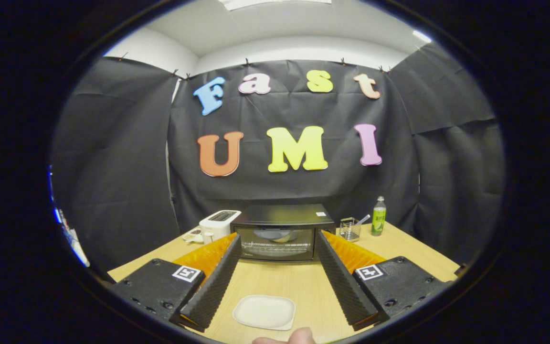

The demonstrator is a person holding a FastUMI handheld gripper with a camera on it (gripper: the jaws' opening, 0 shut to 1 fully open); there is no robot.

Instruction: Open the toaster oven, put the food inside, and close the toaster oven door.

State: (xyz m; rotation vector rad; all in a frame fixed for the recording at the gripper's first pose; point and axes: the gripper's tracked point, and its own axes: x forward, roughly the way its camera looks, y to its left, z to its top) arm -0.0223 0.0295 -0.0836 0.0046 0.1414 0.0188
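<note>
Tool (pixel 278 248) open, empty, toaster oven (pixel 282 232) shut, contents unclear

Plate (pixel 264 312) before toaster oven (pixel 280 232); toaster (pixel 218 223) left, bottle (pixel 378 216) right.

Recording booth: black cloth walls (pixel 112 167); wooden table (pixel 303 286) with toaster oven (pixel 282 234)

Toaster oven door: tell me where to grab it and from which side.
Judging by the closed toaster oven, the dark strip along the glass door's top edge looks like the handle. Bring the open tool straight in from the front and hook that strip; it likely folds down.
</note>
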